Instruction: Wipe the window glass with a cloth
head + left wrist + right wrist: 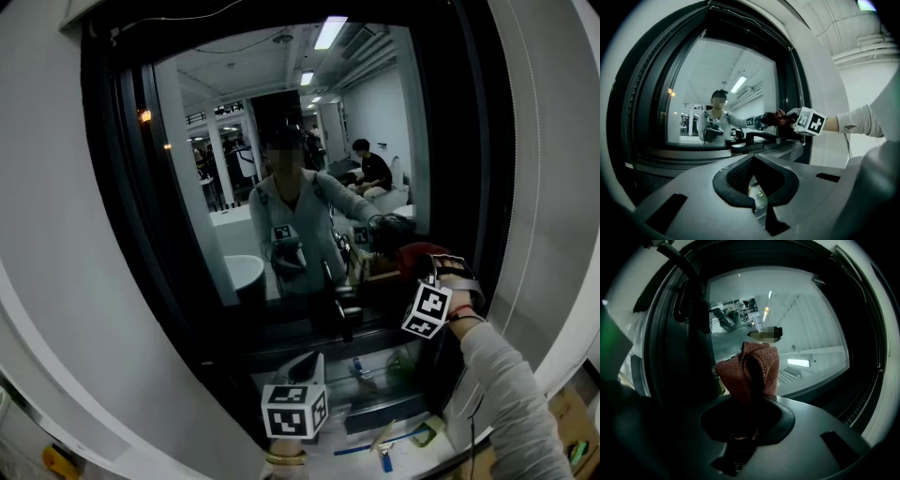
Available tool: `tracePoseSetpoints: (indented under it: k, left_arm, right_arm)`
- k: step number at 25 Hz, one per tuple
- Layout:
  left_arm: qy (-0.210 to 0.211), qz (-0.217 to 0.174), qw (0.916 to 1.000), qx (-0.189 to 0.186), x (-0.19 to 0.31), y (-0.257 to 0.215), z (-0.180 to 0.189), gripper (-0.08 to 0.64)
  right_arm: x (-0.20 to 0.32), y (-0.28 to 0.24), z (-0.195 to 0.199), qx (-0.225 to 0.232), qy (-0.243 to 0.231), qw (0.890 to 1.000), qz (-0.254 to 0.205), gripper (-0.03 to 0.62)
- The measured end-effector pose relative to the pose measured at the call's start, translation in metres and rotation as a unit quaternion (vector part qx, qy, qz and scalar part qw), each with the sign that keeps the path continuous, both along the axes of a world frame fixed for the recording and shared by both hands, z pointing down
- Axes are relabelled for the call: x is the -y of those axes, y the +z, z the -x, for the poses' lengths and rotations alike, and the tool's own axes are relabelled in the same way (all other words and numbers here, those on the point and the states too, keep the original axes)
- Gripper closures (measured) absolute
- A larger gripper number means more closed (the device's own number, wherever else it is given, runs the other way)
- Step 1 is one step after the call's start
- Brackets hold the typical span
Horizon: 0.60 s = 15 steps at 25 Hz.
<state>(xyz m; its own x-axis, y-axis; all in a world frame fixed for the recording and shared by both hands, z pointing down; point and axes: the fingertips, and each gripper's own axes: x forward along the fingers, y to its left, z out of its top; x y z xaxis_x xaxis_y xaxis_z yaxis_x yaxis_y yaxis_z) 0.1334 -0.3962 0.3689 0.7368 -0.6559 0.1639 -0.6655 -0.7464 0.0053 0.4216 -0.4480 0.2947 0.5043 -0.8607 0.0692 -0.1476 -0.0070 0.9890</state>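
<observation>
Over on the left, the dark window frame (131, 187) curves up around the window glass (234, 141), and the pane mirrors a bright room with ceiling lights and the person holding both tools. Low and a little left of centre, the left gripper (302, 370) hangs below the sill with its marker cube turned up towards the head camera. In its own view its jaws (757, 197) are drawn nearly together with only a sliver of gap, and nothing sits between them. It points up at the lower part of the glass (722, 70) without touching it. Further along, a black window handle (344, 314) lies along the bottom rail just beneath the pane. Below it, on a pale surface, some small items lie scattered, among them a blue-handled tool (361, 450). To the right, the right gripper (427, 272) is raised to the lower right corner of the glass, a grey sleeve (506, 394) trailing behind it. Its jaws (745, 427) are clamped on a reddish knitted cloth (752, 369) that stands up bunched out of them. From the head view the cloth (422, 253) sits right against that corner of the pane, close by the right-hand frame, though I cannot tell whether it actually presses on the glass
</observation>
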Motion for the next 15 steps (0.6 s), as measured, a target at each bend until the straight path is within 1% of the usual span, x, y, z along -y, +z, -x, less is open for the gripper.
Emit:
tracePoseSetpoints:
  k: [2,3,4,5,6,8,10,12,15]
  left_arm:
    - [0.000,-0.001,1.0000,0.000,-0.001,-0.001,0.001,0.555]
    - [-0.001,-0.002,1.0000,0.000,-0.002,-0.002,0.002,0.555]
    - [-0.001,-0.003,1.0000,-0.001,-0.003,-0.003,0.003,0.555]
    - [-0.002,-0.004,1.0000,-0.001,-0.004,-0.003,0.003,0.555]
    - [-0.002,-0.006,1.0000,-0.002,-0.005,-0.004,0.004,0.555]
    - [-0.002,-0.010,0.9999,-0.002,-0.006,-0.004,0.006,0.555]
    - [-0.003,-0.015,0.9999,-0.003,-0.008,-0.004,0.008,0.555]
    - [-0.003,-0.017,0.9998,-0.005,-0.011,-0.004,0.010,0.555]
    - [-0.003,-0.019,0.9998,-0.008,-0.015,-0.001,0.013,0.555]
  right_arm:
    - [-0.001,0.001,0.000,0.009,0.001,1.000,-0.003,0.541]
    - [-0.002,0.000,0.001,0.021,0.000,1.000,-0.010,0.541]
    - [-0.003,-0.002,0.002,0.044,-0.005,0.999,-0.022,0.541]
    - [-0.005,-0.005,0.006,0.080,-0.014,0.996,-0.040,0.541]
    - [-0.008,-0.008,0.010,0.126,-0.025,0.990,-0.062,0.541]
    - [-0.015,-0.013,0.022,0.222,-0.050,0.968,-0.105,0.541]
    - [-0.023,-0.014,0.037,0.287,-0.073,0.946,-0.131,0.541]
    - [-0.032,-0.013,0.054,0.324,-0.094,0.930,-0.145,0.541]
    - [-0.047,-0.008,0.081,0.361,-0.122,0.910,-0.164,0.541]
